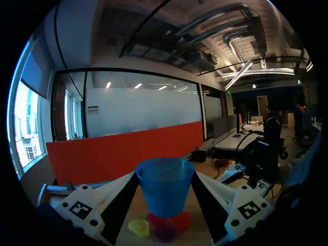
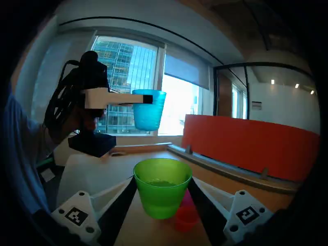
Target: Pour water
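1. While each tool grips a cup, the nearest detail sits at lower centre of the right gripper view: the right gripper (image 2: 162,180) has its 2 fingers closed partway against a translucent green plastic cup (image 2: 162,192), seemingly with some water inside.
2. At lower centre of its own view, the left gripper (image 1: 165,176) likewise pinches a translucent blue plastic cup (image 1: 165,188).
3. Both cups are probably light, thin-walled and slippery, so a mid-wall squeeze below the rim suits best.
4. Farther off, at upper left of the right gripper view, the blue cup hangs above the wooden table (image 2: 123,164).

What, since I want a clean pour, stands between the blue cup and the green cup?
Nothing visible does. In the right gripper view the blue cup hangs higher than the green cup, with open air between them.
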Action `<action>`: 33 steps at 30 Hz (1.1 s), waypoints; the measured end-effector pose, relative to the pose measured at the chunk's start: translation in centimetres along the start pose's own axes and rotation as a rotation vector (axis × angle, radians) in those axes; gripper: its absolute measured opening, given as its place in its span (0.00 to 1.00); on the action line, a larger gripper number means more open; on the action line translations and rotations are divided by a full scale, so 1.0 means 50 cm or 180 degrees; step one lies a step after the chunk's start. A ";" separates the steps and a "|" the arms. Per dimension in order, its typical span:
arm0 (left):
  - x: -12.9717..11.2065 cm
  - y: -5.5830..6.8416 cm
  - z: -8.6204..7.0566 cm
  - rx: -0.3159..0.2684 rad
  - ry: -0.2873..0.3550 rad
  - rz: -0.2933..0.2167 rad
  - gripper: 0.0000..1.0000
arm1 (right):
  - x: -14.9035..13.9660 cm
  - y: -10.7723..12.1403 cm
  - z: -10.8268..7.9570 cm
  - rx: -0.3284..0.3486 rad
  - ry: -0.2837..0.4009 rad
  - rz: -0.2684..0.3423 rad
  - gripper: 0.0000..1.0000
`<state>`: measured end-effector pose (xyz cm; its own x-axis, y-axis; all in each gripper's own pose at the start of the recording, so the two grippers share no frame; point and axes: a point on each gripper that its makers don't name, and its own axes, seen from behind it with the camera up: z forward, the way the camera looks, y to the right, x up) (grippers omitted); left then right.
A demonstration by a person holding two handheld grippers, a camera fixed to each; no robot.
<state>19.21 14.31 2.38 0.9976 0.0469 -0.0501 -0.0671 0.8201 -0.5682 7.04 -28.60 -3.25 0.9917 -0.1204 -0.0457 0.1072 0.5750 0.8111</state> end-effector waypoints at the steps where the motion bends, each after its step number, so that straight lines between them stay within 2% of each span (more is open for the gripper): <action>1: -0.008 0.000 -0.003 0.0003 -0.0016 0.0001 0.87 | -0.001 0.003 -0.003 -0.0009 -0.0008 -0.0003 0.89; 11: -0.067 -0.004 -0.024 0.0023 -0.0134 -0.0011 0.87 | -0.001 0.034 -0.031 -0.0117 -0.0057 0.0011 0.89; 20: -0.121 0.003 -0.040 -0.0004 -0.0268 -0.0029 0.87 | 0.000 0.060 -0.059 -0.0223 -0.0088 0.0012 0.89; 33: -0.171 0.007 -0.054 -0.0007 -0.0401 -0.0023 0.87 | 0.003 0.090 -0.101 -0.0339 -0.0106 0.0050 0.89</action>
<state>10.61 12.66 0.37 0.9920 0.1122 0.0575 -0.0597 0.8194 -0.5701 8.04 -21.93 -2.53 0.9906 -0.1364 -0.0127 0.1004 0.6596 0.7449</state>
